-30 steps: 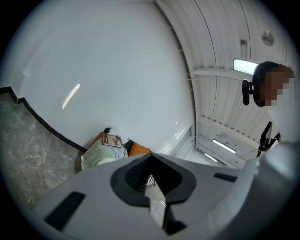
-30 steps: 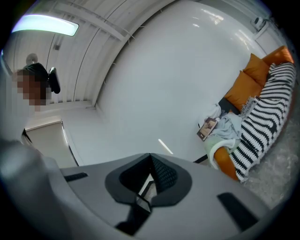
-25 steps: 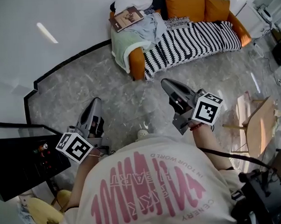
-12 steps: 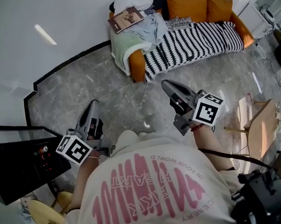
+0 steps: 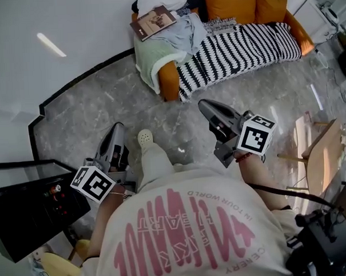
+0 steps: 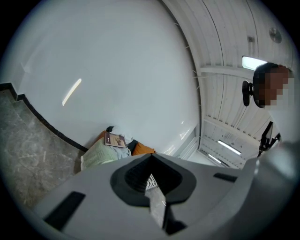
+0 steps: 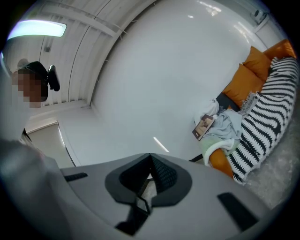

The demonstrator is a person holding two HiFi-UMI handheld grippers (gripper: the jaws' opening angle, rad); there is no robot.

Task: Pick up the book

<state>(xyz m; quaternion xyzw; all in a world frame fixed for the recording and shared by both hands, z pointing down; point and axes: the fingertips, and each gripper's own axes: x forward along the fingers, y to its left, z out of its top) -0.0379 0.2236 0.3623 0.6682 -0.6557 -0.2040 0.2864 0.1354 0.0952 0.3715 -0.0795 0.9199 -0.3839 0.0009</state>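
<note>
Book (image 5: 155,21) on sofa (image 5: 169,78), well beyond left hand-held gripper (image 5: 117,128), right hand-held gripper (image 5: 203,103), both closed

The cover print of the book (image 5: 155,22) cannot be read at this size, the far side of the sofa (image 5: 169,80) is cut off by the head view's edge, and its seat is hidden under the striped blanket (image 5: 238,49).
</note>
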